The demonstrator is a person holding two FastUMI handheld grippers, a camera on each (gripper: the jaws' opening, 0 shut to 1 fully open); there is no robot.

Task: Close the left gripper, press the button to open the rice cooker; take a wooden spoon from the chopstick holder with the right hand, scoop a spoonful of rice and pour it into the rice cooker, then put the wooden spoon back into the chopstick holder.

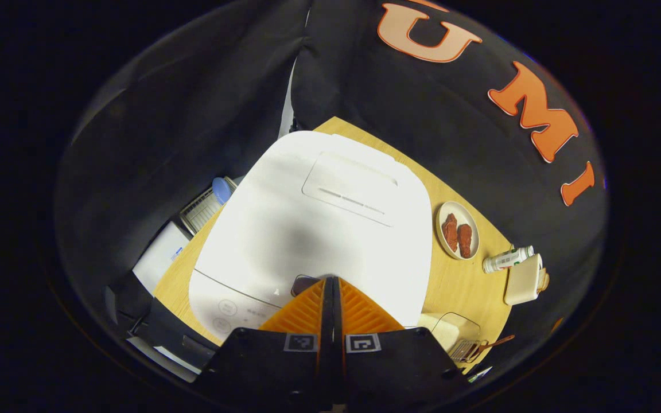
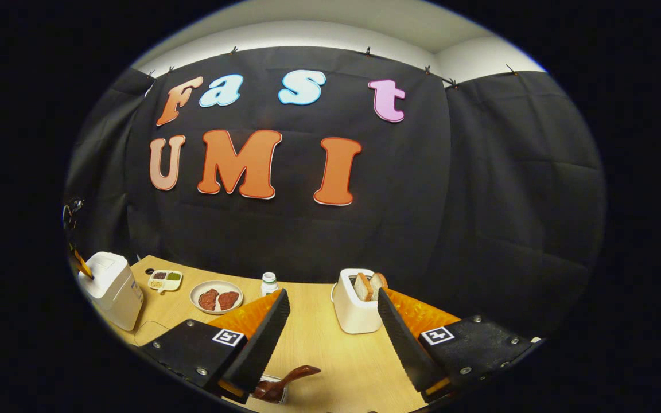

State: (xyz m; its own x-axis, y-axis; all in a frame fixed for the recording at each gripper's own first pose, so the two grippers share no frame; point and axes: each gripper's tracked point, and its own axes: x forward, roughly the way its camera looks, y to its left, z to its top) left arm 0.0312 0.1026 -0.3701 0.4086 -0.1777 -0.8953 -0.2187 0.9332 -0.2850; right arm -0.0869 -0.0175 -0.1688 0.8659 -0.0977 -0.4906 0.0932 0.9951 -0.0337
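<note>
While the left gripper [image 1: 330,281] hung with its fingers pressed flat together, tips poised just above the small dark oval button [image 1: 304,283] at the front lip of the white, rounded plastic rice cooker [image 1: 313,229], the cooker's lid lay shut. That cooker stood at the left end of the pale wooden table [image 1: 462,281], near its back edge. It looked bulky and steady enough to take a firm downward push without sliding, though its glossy shell seemed slippery, so the press belonged squarely on the button.

The right gripper [image 2: 330,321] was spread wide and held nothing. Below it, at the table's front edge, the dark brown curved wooden spoon [image 2: 284,381] stuck out of the holder, which was barely visible. The spoon looked light, stiff and smooth; the upper handle seemed the best place to pinch it.
</note>
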